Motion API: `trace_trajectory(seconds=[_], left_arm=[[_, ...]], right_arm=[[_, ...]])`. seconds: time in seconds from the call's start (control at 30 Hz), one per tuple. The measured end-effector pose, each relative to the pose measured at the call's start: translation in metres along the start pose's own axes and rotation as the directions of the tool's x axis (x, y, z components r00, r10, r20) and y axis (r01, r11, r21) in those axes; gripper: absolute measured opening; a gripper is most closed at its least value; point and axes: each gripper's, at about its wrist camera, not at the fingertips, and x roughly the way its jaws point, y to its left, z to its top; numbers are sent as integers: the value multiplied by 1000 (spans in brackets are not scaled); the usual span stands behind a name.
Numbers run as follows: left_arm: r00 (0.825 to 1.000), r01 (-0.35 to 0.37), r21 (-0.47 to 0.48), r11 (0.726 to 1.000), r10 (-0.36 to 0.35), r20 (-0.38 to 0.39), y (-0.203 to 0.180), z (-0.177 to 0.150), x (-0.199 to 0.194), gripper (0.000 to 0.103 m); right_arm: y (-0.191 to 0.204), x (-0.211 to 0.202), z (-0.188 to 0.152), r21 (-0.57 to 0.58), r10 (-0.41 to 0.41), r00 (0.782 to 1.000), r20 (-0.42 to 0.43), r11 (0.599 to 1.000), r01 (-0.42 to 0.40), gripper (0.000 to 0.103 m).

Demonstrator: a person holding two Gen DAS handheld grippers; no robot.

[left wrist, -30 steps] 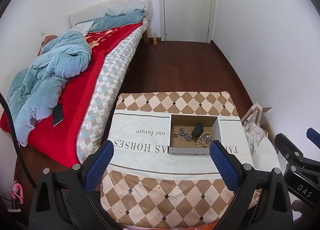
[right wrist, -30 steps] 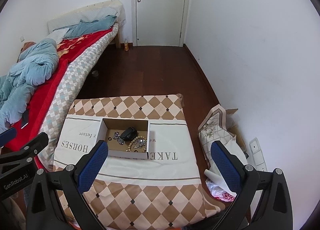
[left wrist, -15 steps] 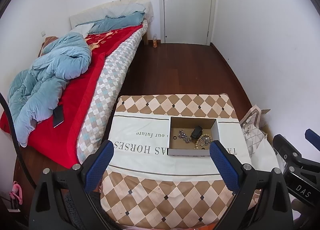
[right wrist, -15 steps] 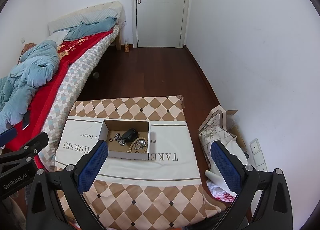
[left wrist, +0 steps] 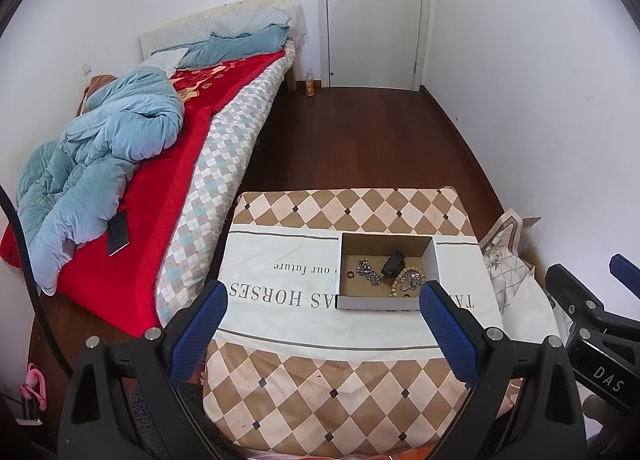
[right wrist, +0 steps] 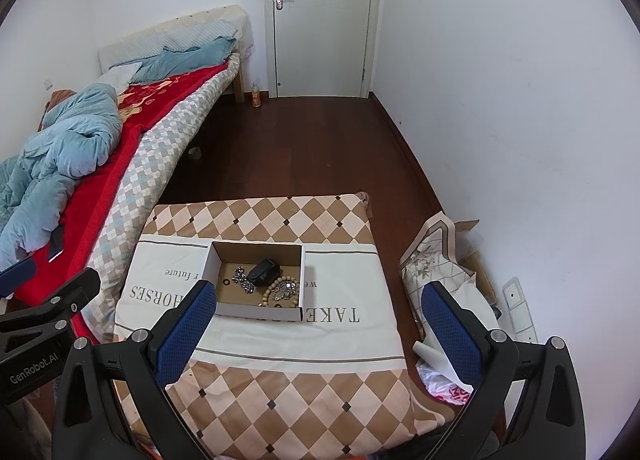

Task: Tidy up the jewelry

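Box: You will find the jewelry in a shallow open cardboard box [left wrist: 386, 302] on the cloth-covered tabletop [left wrist: 280, 292], toward its right half in the left wrist view.
Bead bracelet: A loop of pale wooden beads [right wrist: 269, 294] lies at the near right of the box floor. Judge it light, rigid bead by bead but limp as a whole; pinch across one side of the loop, not through its middle.
Metal chain: A silver linked piece [right wrist: 242, 280] lies left of centre, with a second shiny cluster [right wrist: 286, 287] inside the bead loop. Expect both to be slippery and to drape and tangle; take hold at a thick link.
Black case: A small dark case [right wrist: 262, 270] sits at the middle, touching or just beside the chain. It looks stiff and easiest to clamp across its short sides.
Small ring: A tiny dark ring [right wrist: 225, 281] lies flat, far left. Expect a difficult pinch.
Left hand-held gripper [left wrist: 322, 316]: released, jaws wide, holding nothing, well short of the box.
Right hand-held gripper [right wrist: 316, 320]: released, jaws wide, holding nothing, near the box front wall.
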Motion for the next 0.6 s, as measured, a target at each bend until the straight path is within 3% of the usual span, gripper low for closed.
trace_trajectory(seconds=[0.6], left_arm=[[1000,-1,4,1000,1,4,-2,0,-3,98]], right_arm=[[-1,-2,0,3,4,1000,1,1000,-4,103]])
